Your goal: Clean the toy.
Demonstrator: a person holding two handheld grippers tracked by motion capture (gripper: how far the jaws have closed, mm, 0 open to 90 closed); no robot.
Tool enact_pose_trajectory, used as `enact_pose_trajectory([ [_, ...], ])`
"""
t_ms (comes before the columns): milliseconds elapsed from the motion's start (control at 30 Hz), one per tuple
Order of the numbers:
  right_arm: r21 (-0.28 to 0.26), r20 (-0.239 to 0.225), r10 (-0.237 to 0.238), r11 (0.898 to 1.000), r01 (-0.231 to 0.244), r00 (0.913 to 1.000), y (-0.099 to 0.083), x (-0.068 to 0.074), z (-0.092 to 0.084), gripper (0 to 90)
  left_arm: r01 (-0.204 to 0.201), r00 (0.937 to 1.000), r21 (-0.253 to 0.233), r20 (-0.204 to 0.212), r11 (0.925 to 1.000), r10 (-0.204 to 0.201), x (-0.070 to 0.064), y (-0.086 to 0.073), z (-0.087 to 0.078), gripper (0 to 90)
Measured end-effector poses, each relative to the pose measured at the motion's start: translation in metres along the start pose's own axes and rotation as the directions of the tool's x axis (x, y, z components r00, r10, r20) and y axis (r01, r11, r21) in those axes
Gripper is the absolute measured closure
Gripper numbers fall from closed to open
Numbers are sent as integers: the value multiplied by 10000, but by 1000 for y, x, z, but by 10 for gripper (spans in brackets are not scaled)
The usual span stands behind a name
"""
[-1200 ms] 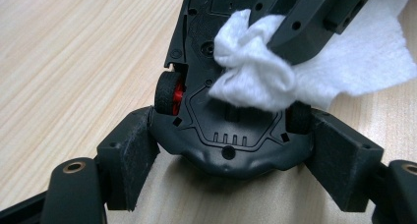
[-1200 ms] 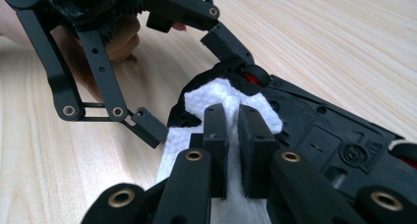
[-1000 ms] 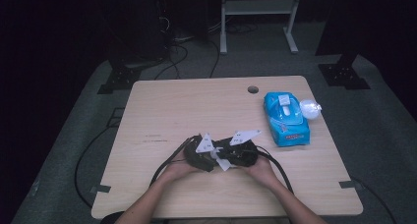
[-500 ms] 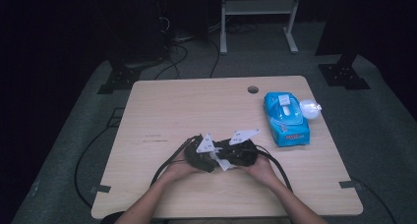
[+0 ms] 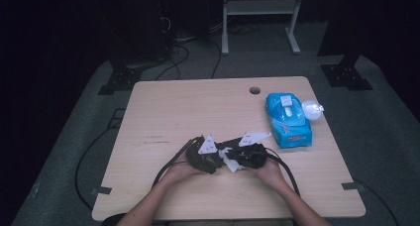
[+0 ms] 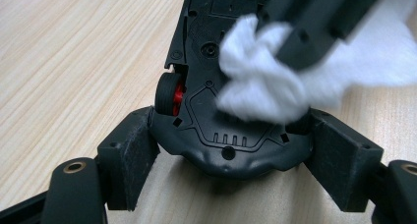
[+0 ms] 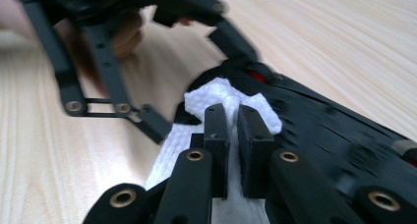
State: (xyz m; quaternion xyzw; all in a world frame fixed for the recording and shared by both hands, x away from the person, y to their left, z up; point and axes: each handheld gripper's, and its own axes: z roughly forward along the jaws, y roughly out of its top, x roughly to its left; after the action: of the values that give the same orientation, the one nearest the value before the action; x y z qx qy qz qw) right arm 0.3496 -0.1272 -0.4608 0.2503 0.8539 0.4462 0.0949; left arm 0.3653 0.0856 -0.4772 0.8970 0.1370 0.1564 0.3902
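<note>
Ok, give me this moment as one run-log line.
left gripper: shut on toy car, underside up | right gripper: shut on white wipe, pressed on car underside | wipes pack: far right of table

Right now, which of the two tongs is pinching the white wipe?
The right tongs, jaws shut on the white wipe. The left tongs instead grip the upturned black toy car by its sides.

High view looks down on the whole table [image 5: 163,112]; both claw cameras sit close, sharing the white wipe [image 6: 265,81].
</note>
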Motion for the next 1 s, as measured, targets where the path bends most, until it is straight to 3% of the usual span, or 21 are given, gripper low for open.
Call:
enact_pose_trajectory([
  [67,110,177,-254,9996,252,9995,1,-1,-3,830,16,10000,-4,38,10000,-16,1,-1,-1,237],
  [167,82,519,-100,9999,96,9986,-2,-9,-11,828,-69,10000,25,-22,10000,69,2,-1,-2,237],
  [233,-176,1340,604,9981,-586,9891,-13,-31,-32,828,-14,10000,12,12,10000,14,3,-2,-2,237],
  [300,-315,1541,924,9956,-886,9837,-18,-38,-40,828,-25,10000,24,5,10000,25,3,-2,-2,237],
  [367,-312,1509,1026,9946,-990,9832,-20,-38,-41,828,-41,10000,39,-31,10000,41,3,-2,-2,237],
  [433,-366,1395,905,9956,-862,9861,-19,-33,-37,828,-63,10000,39,-63,10000,63,2,-2,-2,237],
  [467,-360,1090,758,9967,-723,9911,-17,-25,-31,827,-151,9998,115,-88,9998,152,2,-2,-3,237],
  [567,-312,1096,624,9978,-593,9920,-15,-23,-30,827,-84,10000,71,-31,9999,84,3,-2,-3,237],
  [633,-331,1225,710,9972,-675,9899,-17,-27,-32,827,-18,10000,36,-16,10000,18,3,-2,-3,237],
  [667,-425,1549,961,9950,-905,9832,-21,-37,-39,828,81,10000,-14,2,10000,-81,4,-3,-3,237],
  [700,-425,1549,961,9950,-905,9832,-21,-37,-39,828,81,10000,-14,2,10000,-81,4,-3,-3,237],
  [733,-535,1853,1199,9923,-1119,9753,-24,-44,-44,828,86,10000,-13,-7,10000,-86,5,-3,-3,237],
  [833,-552,1857,1312,9909,-1229,9738,-25,-44,-45,827,75,10000,-8,-15,10000,-75,5,-3,-3,237],
  [933,-601,1373,1052,9934,-977,9849,-20,-33,-35,826,24,9999,29,-111,10000,-24,4,-3,-3,237],
  [1000,-696,1148,1085,9925,-1009,9875,-18,-31,-31,826,45,9999,17,-101,10000,-45,4,-3,-3,237],
])
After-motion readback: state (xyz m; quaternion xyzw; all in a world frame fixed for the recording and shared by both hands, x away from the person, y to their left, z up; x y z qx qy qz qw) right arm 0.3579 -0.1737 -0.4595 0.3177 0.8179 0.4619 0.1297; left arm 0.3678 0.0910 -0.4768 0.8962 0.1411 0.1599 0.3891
